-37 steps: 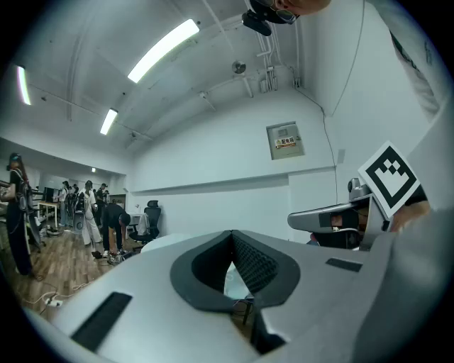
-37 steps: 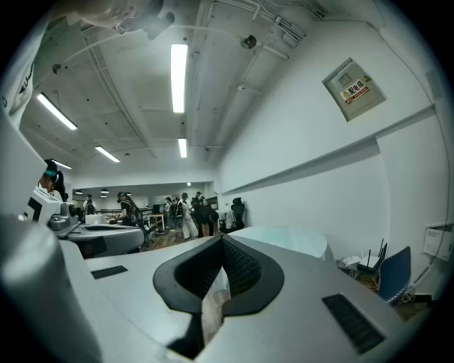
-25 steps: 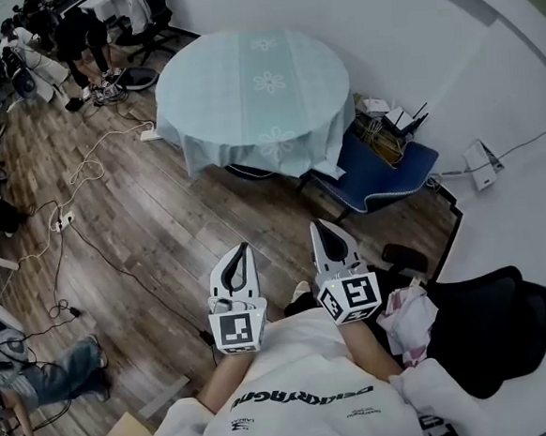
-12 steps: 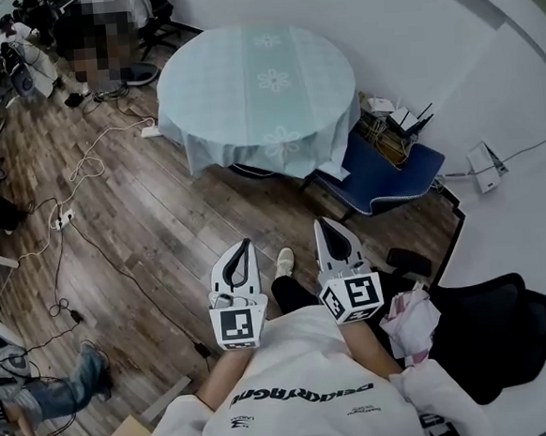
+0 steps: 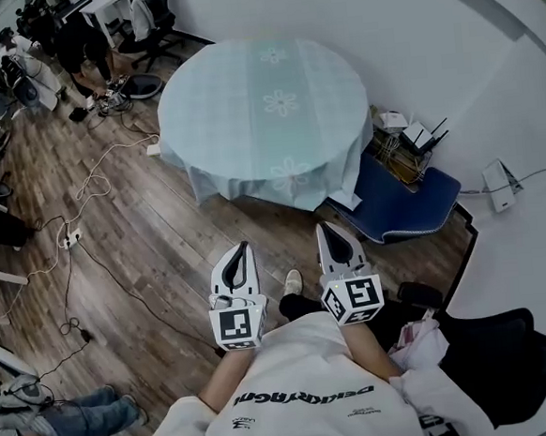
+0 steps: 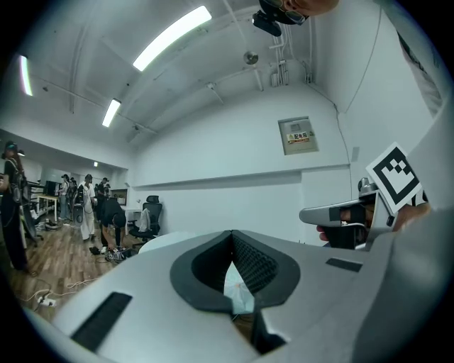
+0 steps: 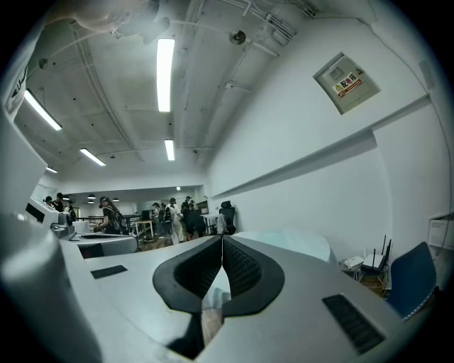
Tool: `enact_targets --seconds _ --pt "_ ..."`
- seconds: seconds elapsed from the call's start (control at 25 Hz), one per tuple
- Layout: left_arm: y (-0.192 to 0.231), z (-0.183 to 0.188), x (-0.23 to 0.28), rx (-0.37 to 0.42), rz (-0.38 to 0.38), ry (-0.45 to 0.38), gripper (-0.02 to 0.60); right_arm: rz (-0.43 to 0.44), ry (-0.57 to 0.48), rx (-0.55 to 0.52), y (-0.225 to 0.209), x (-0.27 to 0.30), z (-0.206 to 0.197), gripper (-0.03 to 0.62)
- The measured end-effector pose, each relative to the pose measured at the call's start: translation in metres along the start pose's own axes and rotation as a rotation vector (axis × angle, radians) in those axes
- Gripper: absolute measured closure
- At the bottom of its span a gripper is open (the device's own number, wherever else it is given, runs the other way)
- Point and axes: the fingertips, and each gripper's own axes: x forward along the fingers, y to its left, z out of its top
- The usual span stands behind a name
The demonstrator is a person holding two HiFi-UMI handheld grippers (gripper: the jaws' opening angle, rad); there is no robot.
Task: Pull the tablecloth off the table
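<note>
Closer now than a second ago, the tablecloth (image 5: 268, 100) sits lower and larger in the head view, and a shoe (image 5: 293, 281) shows between the grippers. The left gripper (image 5: 241, 248) has its jaws pressed together with nothing between them. The right gripper (image 5: 323, 225) is likewise closed and empty. Both point level toward 12 o'clock, where the cloth lies well apart from them, draped over the table it hides.

The cloth looks thin, light and limp. It should slide and bunch easily, though its skirt may drag. The best hold seems to be the hanging hem (image 5: 291, 178) at the cloth's 6 o'clock edge, one gripper on each side of it.

Nothing stands on the cloth, and no dish or container is in sight there. At its 4 o'clock are a blue chair (image 5: 399, 202) and a clutter of cables (image 5: 395, 154); whether a box holds these I cannot tell.
</note>
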Motion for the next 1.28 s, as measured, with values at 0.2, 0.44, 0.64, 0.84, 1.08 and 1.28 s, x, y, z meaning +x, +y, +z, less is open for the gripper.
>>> enact_targets --seconds 0.2,0.44,0.64,0.84,1.08,1.28 --pt "0.022 0.005 0.074 -0.001 0.054 0.035 0.566 0.003 0.006 0.022 -0.044 0.067 0.013 0.560" --pt "0.024 0.006 0.150 0.018 0.060 0.066 0.566 0.038 0.034 0.036 -0.084 0.126 0.019 0.559" --pt "0.009 -0.001 0.194 0.042 0.009 0.078 0.568 0.043 0.048 0.057 -0.112 0.155 0.017 0.559" --pt "0.016 -0.008 0.225 0.018 0.028 0.123 0.568 0.033 0.081 0.086 -0.130 0.180 0.004 0.559" --pt "0.036 -0.027 0.266 0.010 0.043 0.156 0.566 0.045 0.137 0.079 -0.141 0.222 -0.016 0.559" --pt "0.068 -0.038 0.306 -0.010 0.064 0.187 0.566 0.019 0.170 0.082 -0.155 0.269 -0.023 0.559"
